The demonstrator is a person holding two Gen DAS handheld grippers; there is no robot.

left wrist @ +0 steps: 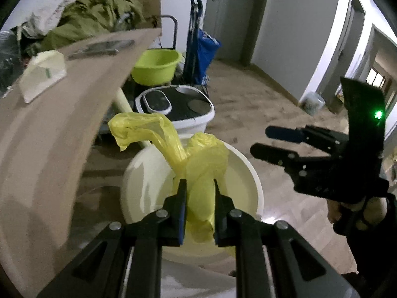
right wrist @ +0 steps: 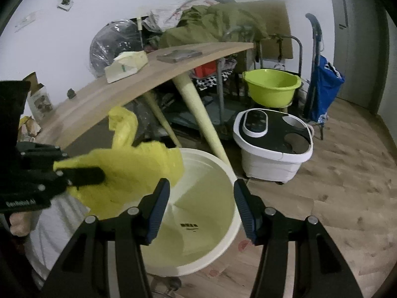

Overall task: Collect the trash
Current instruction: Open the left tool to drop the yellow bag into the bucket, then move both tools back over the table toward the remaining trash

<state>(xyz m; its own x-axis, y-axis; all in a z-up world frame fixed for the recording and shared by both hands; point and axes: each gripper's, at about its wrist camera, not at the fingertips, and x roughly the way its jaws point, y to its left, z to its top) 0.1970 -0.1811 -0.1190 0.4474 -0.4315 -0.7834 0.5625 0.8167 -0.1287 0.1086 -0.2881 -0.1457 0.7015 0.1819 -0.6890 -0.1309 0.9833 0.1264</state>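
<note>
A yellow plastic bag (left wrist: 198, 159) hangs over the open mouth of a white bin (left wrist: 250, 171). My left gripper (left wrist: 199, 182) is shut on the bag's bunched middle, and one end of the bag flares up to the left. In the right wrist view the bag (right wrist: 129, 173) drapes over the bin's (right wrist: 211, 155) left rim, with the left gripper (right wrist: 82, 173) clamped on it. My right gripper (right wrist: 202, 193) stands open above the bin's bare inside, with nothing between its fingers. From the left wrist view it (left wrist: 261, 140) hovers to the right of the bin, apart from the bag.
A wooden table (right wrist: 124, 92) overhangs the bin on the left, with a white paper carton (right wrist: 126, 67) on it and a slanted leg (right wrist: 198, 114) close behind the bin. A black-and-white foot bath (right wrist: 273, 144), green basin (right wrist: 273, 87) and blue trolley bag (right wrist: 322, 84) stand behind. Wood floor lies to the right.
</note>
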